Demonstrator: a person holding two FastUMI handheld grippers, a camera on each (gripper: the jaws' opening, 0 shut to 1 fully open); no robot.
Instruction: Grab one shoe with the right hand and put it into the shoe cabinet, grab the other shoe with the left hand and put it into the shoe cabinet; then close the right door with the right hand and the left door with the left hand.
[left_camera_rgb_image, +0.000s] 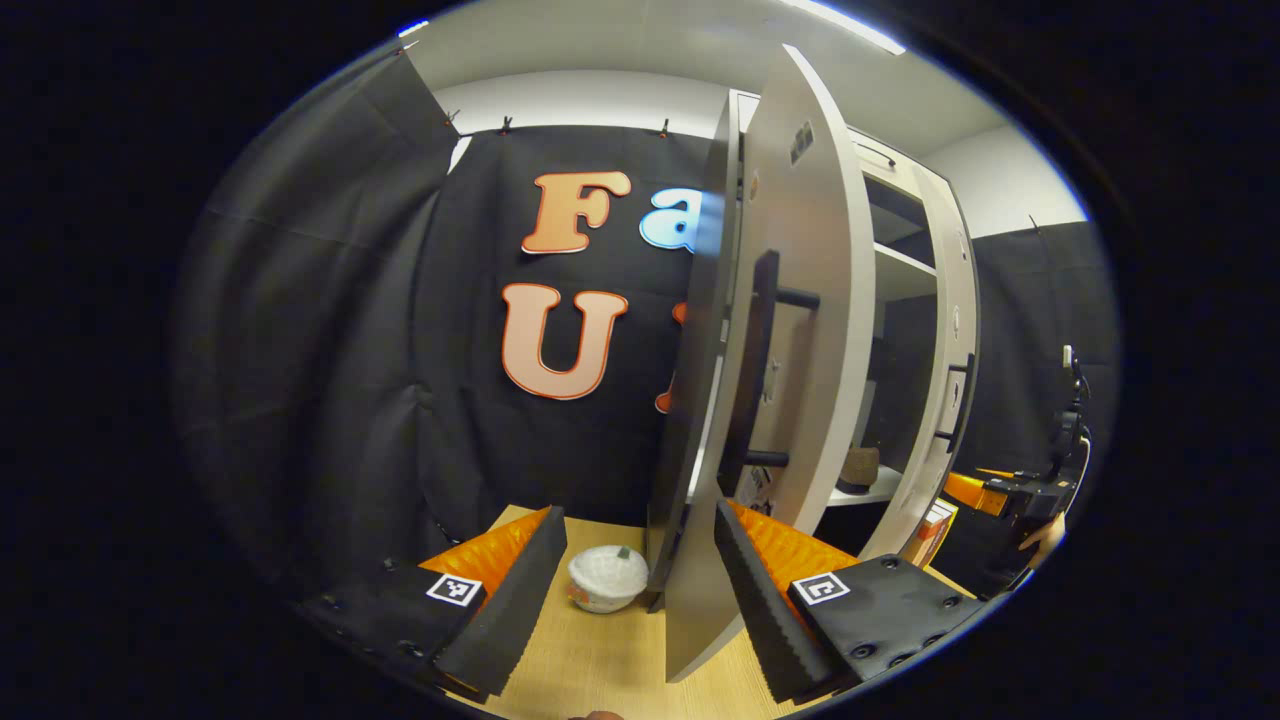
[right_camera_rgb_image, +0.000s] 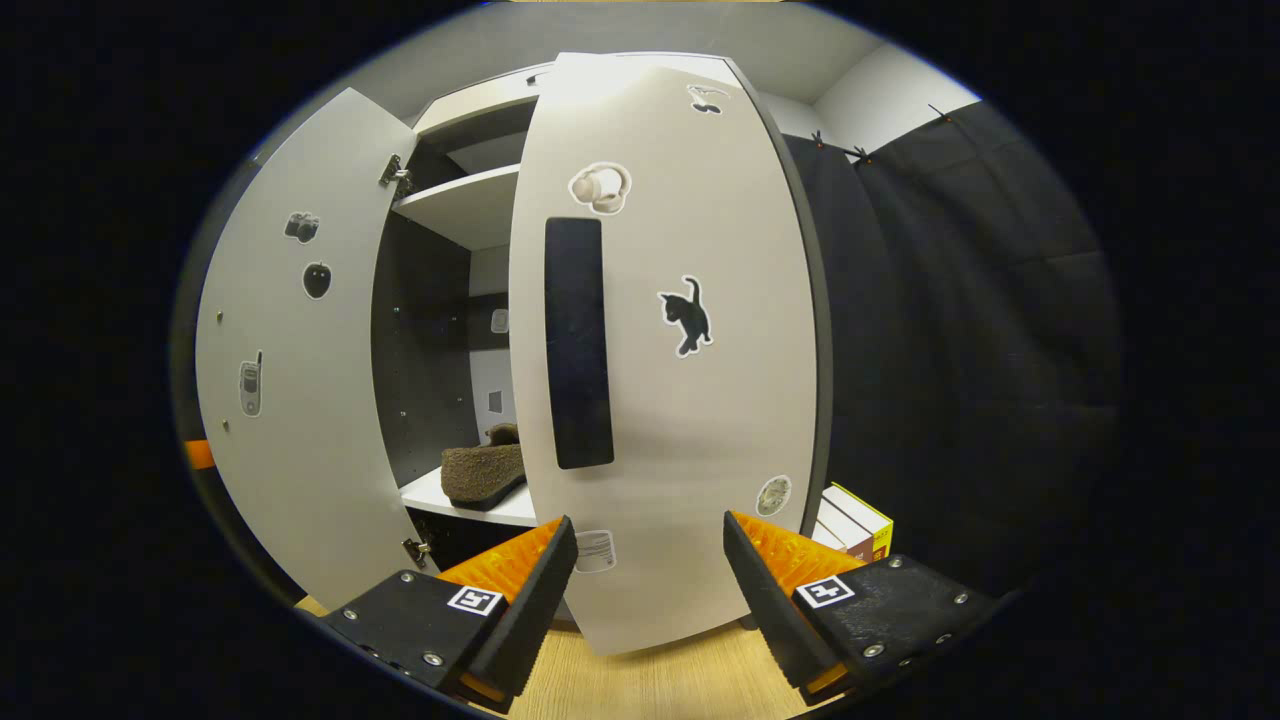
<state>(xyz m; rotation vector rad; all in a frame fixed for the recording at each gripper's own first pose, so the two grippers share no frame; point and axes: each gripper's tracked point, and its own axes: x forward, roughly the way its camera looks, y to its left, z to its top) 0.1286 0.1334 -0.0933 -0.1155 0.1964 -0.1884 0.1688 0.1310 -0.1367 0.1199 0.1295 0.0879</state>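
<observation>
My left tongs (left_camera_rgb_image: 640, 570) stand wide open with nothing in them, the edge of the left door (left_camera_rgb_image: 800, 330) rising between the fingers. If I push from here, I judge the edge could slip past a finger or catch the bar handle (left_camera_rgb_image: 755, 370), and the door may swing short. A small white bowl (left_camera_rgb_image: 608, 577) sits on the tabletop (left_camera_rgb_image: 610, 660) just beside that door's foot; a careless sweep could knock it. My right tongs (right_camera_rgb_image: 648, 580) are also wide open and empty, close before the right door (right_camera_rgb_image: 690, 400), which is partly ajar. Inside the shoe cabinet (right_camera_rgb_image: 470, 205), a brown shoe (right_camera_rgb_image: 483, 472) rests on the lower shelf; a second seems to lie behind it. Pushing too hard might bounce the door back.
</observation>
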